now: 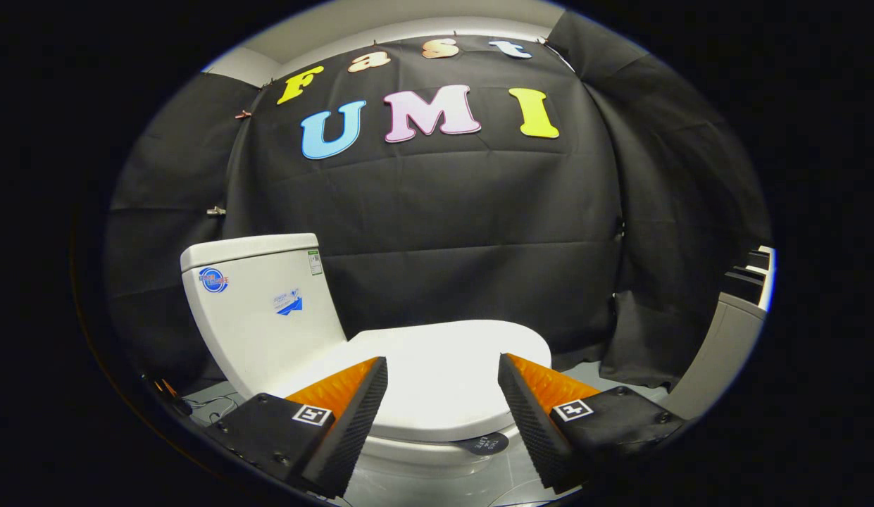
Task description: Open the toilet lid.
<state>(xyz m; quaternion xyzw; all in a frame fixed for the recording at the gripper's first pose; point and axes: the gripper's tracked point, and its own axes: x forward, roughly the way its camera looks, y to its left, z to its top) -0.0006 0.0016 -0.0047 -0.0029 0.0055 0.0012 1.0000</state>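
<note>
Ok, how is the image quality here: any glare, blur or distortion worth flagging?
Gripper view: strong fisheye bending, with the tank leaning and the wall cloth bulging; the toilet lid is bright white and nearly washed out; focus is sharp, with no motion blur; the gripper has its fingers open, well lit, nothing between them.

White toilet (380, 380) on the booth floor, seen from its side. The toilet lid (444, 377) is closed, lying flat and level over the bowl, its rounded front end pointing away from the tank. The tank (260, 310), upright at the lid's rear end, is a glossy white box with a flat cover and three small stickers on its facing side. Below the lid, the bowl rim shows as a white curved band.
</note>
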